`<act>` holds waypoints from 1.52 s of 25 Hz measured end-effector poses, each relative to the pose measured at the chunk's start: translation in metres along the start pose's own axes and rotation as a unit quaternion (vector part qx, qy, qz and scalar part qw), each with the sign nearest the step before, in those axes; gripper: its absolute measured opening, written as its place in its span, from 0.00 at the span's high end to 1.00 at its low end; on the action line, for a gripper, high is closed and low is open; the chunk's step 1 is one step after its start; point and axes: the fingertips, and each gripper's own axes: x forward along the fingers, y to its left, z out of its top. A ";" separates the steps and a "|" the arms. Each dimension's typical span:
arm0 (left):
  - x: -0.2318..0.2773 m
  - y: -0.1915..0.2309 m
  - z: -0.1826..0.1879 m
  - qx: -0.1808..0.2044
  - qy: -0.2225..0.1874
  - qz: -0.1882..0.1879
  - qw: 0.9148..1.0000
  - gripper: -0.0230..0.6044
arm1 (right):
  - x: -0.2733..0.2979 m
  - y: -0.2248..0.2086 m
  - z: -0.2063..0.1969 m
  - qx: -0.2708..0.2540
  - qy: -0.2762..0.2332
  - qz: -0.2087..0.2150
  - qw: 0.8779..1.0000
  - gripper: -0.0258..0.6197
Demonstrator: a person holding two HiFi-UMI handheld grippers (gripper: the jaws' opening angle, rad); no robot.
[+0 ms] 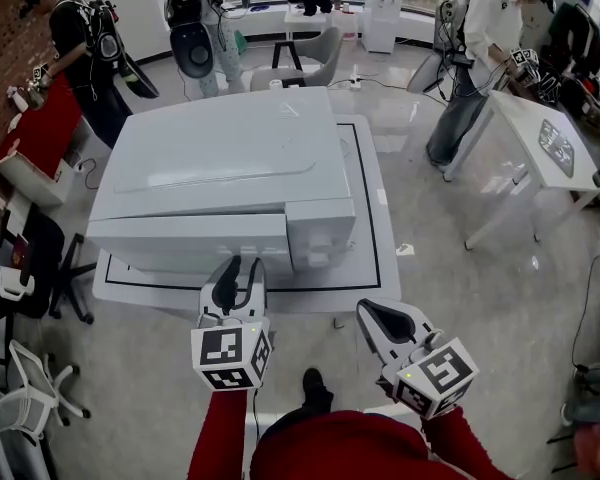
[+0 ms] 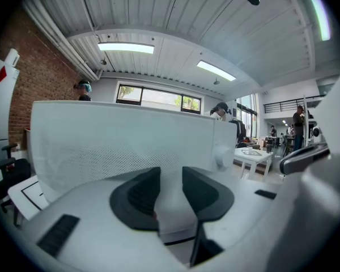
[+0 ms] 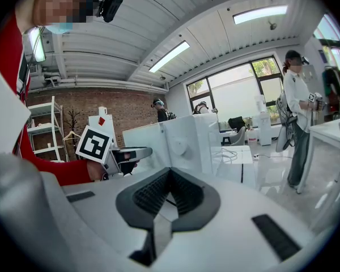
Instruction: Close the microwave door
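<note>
A white microwave (image 1: 220, 158) stands on a low white table (image 1: 365, 258), its front toward me. Its door (image 1: 180, 243) lies about flush with the front, left of the control panel (image 1: 320, 233) with its knobs. My left gripper (image 1: 242, 271) points at the door's right end, very close to it; whether it touches I cannot tell. In the left gripper view the door (image 2: 102, 146) fills the frame, and the left gripper (image 2: 171, 180) is open with nothing gripped. My right gripper (image 1: 370, 313) hangs lower right, off the table, and in its own view the right gripper (image 3: 170, 177) is shut and empty.
A white side table (image 1: 540, 138) stands at the right with a person (image 1: 475, 58) beside it. Another person (image 1: 75, 53) stands at the back left near a red cabinet (image 1: 40, 133). Office chairs (image 1: 20, 388) crowd the left edge. My foot (image 1: 315, 388) is on the floor below.
</note>
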 end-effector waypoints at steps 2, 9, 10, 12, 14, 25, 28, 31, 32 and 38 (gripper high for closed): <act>0.000 0.004 0.000 0.002 0.001 0.017 1.000 0.79 | 0.001 0.001 0.000 0.005 0.005 0.000 1.000 0.94; 0.005 0.007 0.003 -0.009 0.001 0.031 0.999 0.84 | 0.004 0.001 0.002 -0.002 0.001 0.008 1.000 0.94; 0.006 0.008 0.003 -0.011 0.001 0.031 0.999 0.85 | 0.004 0.001 0.002 -0.001 0.002 0.008 1.000 0.94; 0.006 0.008 0.003 -0.011 0.000 0.032 0.999 0.85 | 0.004 0.002 0.001 0.007 0.008 0.006 1.000 0.94; 0.007 0.008 0.004 -0.009 0.000 0.034 0.999 0.85 | 0.005 0.001 0.000 0.014 0.014 0.004 1.000 0.94; 0.008 0.009 0.003 0.002 0.002 0.041 0.999 0.86 | 0.005 0.004 -0.003 0.011 0.015 0.007 1.000 0.94; 0.012 0.010 0.004 -0.006 0.005 0.043 0.999 0.86 | 0.005 0.006 -0.003 0.003 0.009 0.012 1.000 0.94; 0.017 0.012 0.005 -0.026 0.005 0.043 0.999 0.88 | 0.006 0.008 -0.005 0.008 0.013 0.011 1.000 0.94; 0.017 0.012 0.005 -0.030 0.001 0.043 0.999 0.88 | 0.006 0.007 -0.005 0.007 0.012 0.010 1.000 0.94; 0.016 0.012 0.007 -0.022 -0.012 0.041 0.999 0.88 | 0.002 0.002 -0.002 0.010 0.011 0.002 1.000 0.94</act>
